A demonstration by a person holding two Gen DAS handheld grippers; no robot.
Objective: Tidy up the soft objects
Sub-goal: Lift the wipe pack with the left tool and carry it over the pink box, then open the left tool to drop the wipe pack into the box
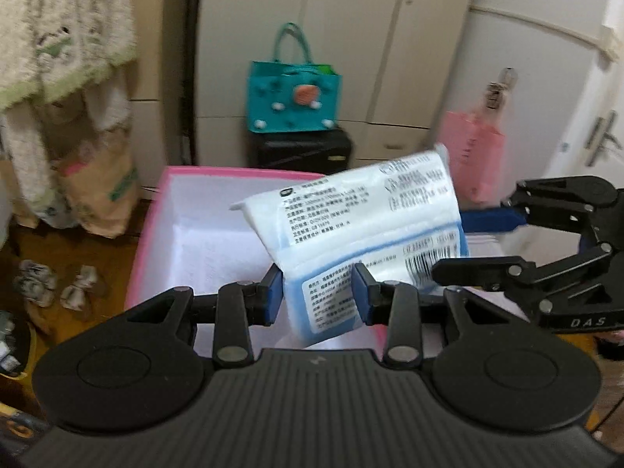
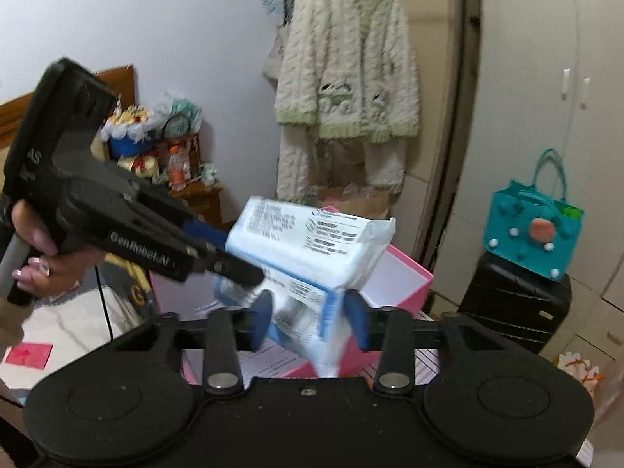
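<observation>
Left gripper (image 1: 316, 298): tilted down, blue pads clamped on the lower corner of a tissue pack (image 1: 362, 218).
Right gripper (image 2: 308, 314): angled down, pads pinching the same pack's other end (image 2: 312, 241).
Left hand (image 2: 46, 257): wrapped around its gripper's handle.
Tissue pack: held aloft, tilted, above the pink box (image 1: 152, 241).
Pink box: open, white inside.
Beyond: black suitcase (image 1: 302, 150) with teal bag (image 1: 292, 97) against cupboards; fleecy jacket (image 2: 343, 62) hanging.

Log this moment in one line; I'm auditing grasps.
left hand-held gripper: shut on pack | right hand-held gripper: shut on pack | pack: tilted, over open box
</observation>
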